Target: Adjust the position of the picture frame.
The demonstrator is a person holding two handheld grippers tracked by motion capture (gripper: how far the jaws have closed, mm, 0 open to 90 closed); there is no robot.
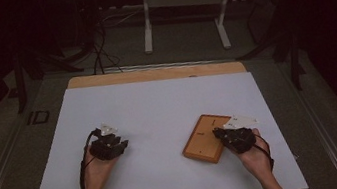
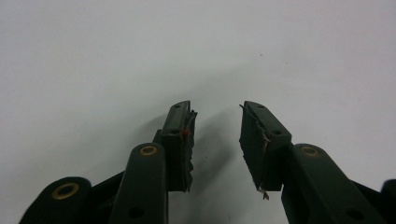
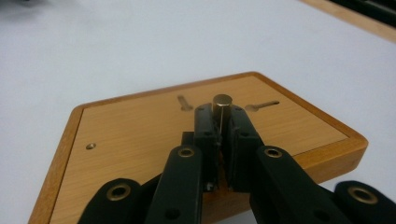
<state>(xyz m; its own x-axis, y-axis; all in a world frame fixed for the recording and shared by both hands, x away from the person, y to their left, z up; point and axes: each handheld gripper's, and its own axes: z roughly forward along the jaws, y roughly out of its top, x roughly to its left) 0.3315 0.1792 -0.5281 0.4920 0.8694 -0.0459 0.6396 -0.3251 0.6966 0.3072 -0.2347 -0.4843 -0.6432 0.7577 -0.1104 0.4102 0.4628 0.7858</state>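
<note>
Your right tool (image 3: 220, 122) is gripping a small metal peg (image 3: 222, 105) upright over the wooden board (image 1: 205, 138), which is lying right of centre on the white surface (image 1: 159, 111). Your left tool (image 2: 215, 135) is resting low over bare surface, jaws spread wide and holding nothing, well apart from the board.

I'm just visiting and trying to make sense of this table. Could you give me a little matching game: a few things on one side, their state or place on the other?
Things:
1. left gripper
2. right gripper
3. wooden board
4. metal peg

States:
A. lies flat on the white table cover
B. jaws apart, nothing between them
C. pinched upright between two jaws
D. jaws closed, over the board

Pairs: 1-B, 2-D, 3-A, 4-C
</note>
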